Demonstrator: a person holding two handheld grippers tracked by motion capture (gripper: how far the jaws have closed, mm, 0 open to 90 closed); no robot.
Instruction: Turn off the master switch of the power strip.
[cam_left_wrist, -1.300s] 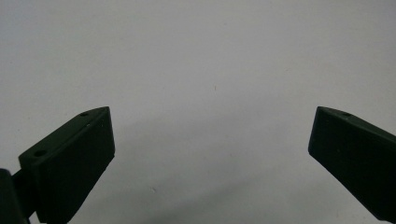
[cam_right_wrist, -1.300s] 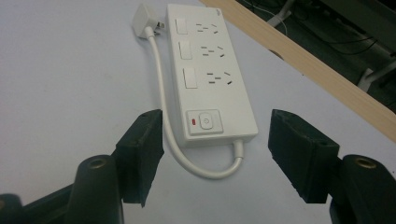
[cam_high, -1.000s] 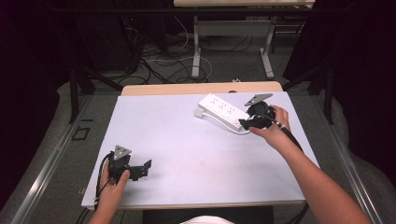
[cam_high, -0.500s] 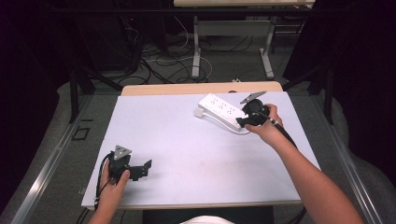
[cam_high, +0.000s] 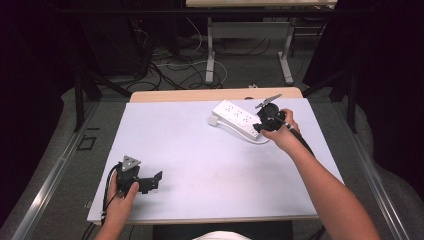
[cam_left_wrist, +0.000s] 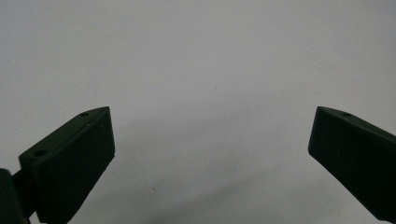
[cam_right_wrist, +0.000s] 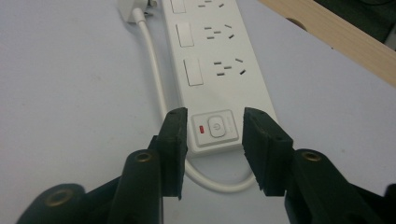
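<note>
A white power strip (cam_high: 234, 116) lies at the table's far right, with several sockets, rocker switches and a main button beside a red light at its near end (cam_right_wrist: 215, 128). Its white cable (cam_right_wrist: 156, 88) loops round that end to a plug (cam_right_wrist: 128, 7). My right gripper (cam_high: 257, 125) hovers over this button end (cam_right_wrist: 215, 115). Its jaws have just been closing and stand partly apart, narrower than the strip, gripping nothing. My left gripper (cam_high: 156, 181) rests low at the table's near left, jaws wide open (cam_left_wrist: 210, 126) over bare tabletop.
The pale table top (cam_high: 200, 150) has a wooden strip along its far edge (cam_high: 200, 95), just beyond the power strip. Cables and table legs lie on the floor behind (cam_high: 200, 55). Dark surroundings flank both sides.
The right gripper has shifted left and slightly nearer onto the strip's near end. The left gripper has not moved.
</note>
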